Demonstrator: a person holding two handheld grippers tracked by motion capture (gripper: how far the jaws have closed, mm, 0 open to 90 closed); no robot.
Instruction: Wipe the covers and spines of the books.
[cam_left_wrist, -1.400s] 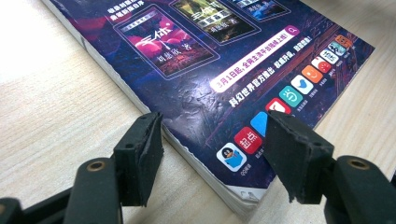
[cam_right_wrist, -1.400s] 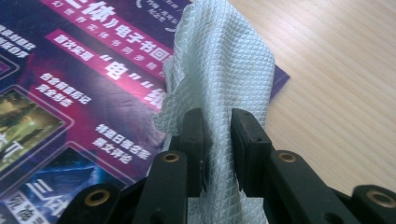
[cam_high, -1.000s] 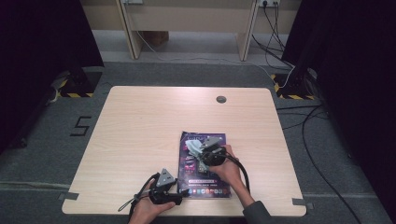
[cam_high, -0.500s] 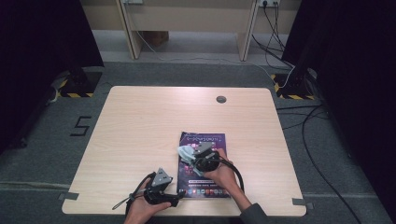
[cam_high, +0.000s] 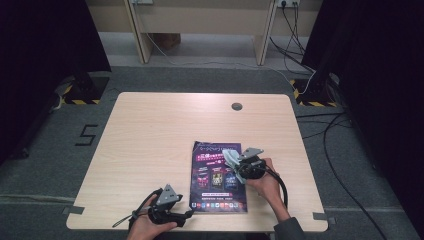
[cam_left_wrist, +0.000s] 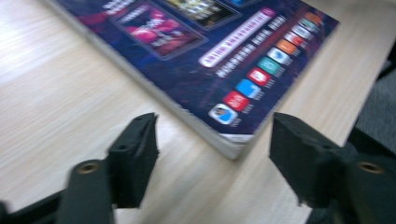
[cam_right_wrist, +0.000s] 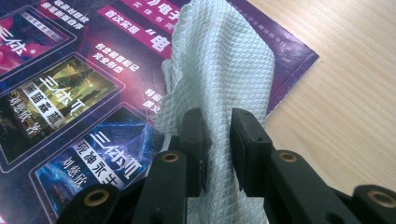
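on the high view, the left gripper sits at about seven o'clock on the wooden table, close to the near edge, held in the person's left hand, its tips aimed toward three o'clock at the near left corner of the book. in the left gripper view its jaws stand apart, having just been closing a little, with the book's nearest corner in front of the gap between them; the pads press on nothing, and bare tabletop lies under them. the picture there is somewhat blurred

the book lies flat and shut at about five o'clock from the table's middle, a dark purple cover with rows of small coloured icons along its near edge, its long sides running away from the person

at the book's right edge, toward four o'clock, the right gripper is held in the right hand, with a pale cloth at its tips over the upper right part of the cover. in the right gripper view the jaws are pinched together on that cloth, a light quilted wipe that rises from between the pads and drapes onto the cover, near the book's far right corner

a small round hole sits in the table at about one o'clock, well apart from everything
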